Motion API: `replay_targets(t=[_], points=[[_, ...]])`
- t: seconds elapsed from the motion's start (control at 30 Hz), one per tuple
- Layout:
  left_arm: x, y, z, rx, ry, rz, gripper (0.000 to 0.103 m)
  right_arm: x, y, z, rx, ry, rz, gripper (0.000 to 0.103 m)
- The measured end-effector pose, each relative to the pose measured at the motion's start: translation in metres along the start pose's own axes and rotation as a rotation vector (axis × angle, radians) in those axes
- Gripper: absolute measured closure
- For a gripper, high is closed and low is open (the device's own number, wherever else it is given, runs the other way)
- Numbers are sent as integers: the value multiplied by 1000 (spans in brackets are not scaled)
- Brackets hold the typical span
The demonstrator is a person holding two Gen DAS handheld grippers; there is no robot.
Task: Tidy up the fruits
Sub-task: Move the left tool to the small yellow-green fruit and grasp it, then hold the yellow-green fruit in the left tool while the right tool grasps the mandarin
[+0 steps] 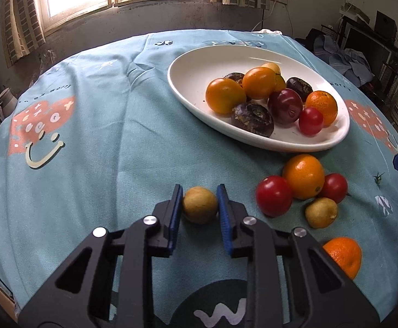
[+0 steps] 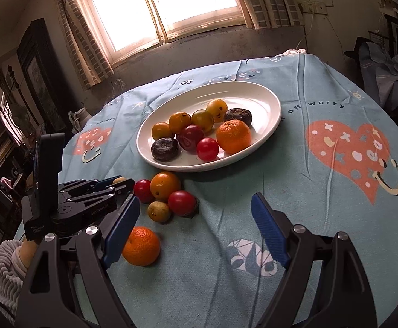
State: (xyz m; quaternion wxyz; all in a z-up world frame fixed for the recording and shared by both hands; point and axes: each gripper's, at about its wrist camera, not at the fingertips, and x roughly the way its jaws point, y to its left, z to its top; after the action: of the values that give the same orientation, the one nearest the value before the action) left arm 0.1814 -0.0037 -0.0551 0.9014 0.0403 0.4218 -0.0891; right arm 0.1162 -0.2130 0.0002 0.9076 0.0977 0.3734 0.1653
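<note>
My left gripper [image 1: 200,201] is shut on a small yellow-brown fruit [image 1: 200,205] that rests on the blue tablecloth, with a blue pad pressing on each side. In the right wrist view the left gripper [image 2: 122,183] sits left of a loose cluster: an orange [image 2: 165,186], two red tomatoes [image 2: 143,190] [image 2: 182,202] and another small yellow-brown fruit [image 2: 159,211]. A second orange [image 2: 141,246] lies nearer, beside the left finger of my right gripper [image 2: 195,199], which is open with nothing held. The white oval plate [image 2: 275,109] behind holds several fruits.
The round table's tablecloth [image 1: 103,136] drops off at the edges. A person's knitted sleeve [image 2: 6,268] shows at lower left. A window and wall stand behind the table, and dark furniture with clothes [image 1: 363,63] stands to the right.
</note>
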Motion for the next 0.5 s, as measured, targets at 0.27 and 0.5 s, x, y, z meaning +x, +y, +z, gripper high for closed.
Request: replay_targets(t=[0.27, 0.5], points=[[-13, 24, -5, -63, -18, 47, 78, 18, 40, -25, -188, 109, 44, 23], [-10, 20, -7, -46, -7, 56, 78, 34, 52, -39, -251, 169, 30, 34]])
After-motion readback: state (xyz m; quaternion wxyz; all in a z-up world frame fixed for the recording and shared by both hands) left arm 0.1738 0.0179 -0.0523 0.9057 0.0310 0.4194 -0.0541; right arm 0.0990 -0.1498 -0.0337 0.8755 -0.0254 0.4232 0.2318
